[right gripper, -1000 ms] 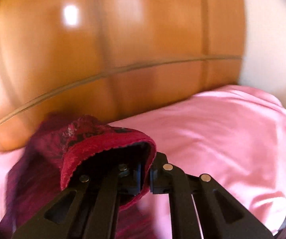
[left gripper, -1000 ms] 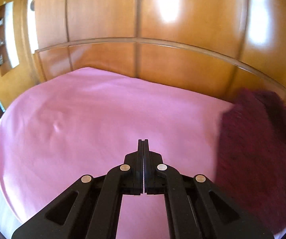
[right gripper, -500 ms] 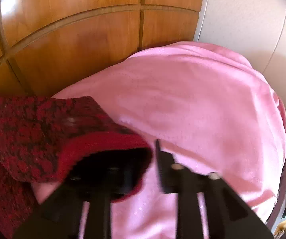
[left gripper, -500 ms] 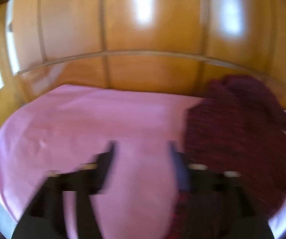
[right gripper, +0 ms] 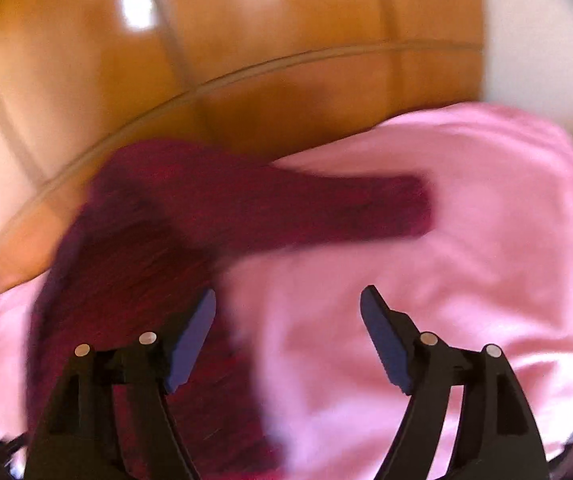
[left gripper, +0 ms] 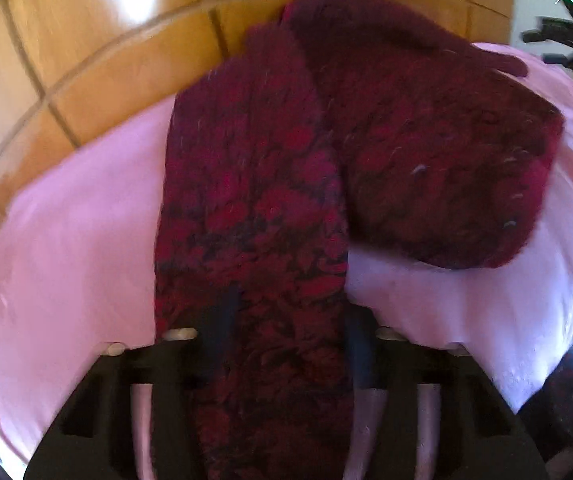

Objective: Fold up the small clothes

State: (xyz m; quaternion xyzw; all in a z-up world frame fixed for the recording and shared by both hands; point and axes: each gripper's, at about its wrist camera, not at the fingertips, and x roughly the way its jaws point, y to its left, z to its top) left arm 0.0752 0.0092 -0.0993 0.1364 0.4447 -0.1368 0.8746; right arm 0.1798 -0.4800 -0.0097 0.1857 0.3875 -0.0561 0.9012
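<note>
A dark red knitted sweater [left gripper: 406, 128] lies on the pink sheet [left gripper: 70, 232]. In the left wrist view one sleeve or strip of it [left gripper: 254, 216] runs straight towards me and lies between the fingers of my left gripper [left gripper: 286, 320], which is open. In the right wrist view the sweater [right gripper: 158, 232] is blurred, with a sleeve [right gripper: 366, 208] stretched out to the right. My right gripper [right gripper: 288, 312] is open and empty, just right of the sweater and above the pink sheet [right gripper: 466, 240].
A glossy wooden wall [left gripper: 106, 40] with a curved rail stands right behind the bed; it also shows in the right wrist view [right gripper: 286, 40]. A pale wall [right gripper: 534, 32] is at the right. The other gripper [left gripper: 566, 36] shows at the far right edge.
My right gripper has let go of the sweater's red edge and opened. My left gripper, shut a second ago, has opened and moved right over the sweater's sleeve.
</note>
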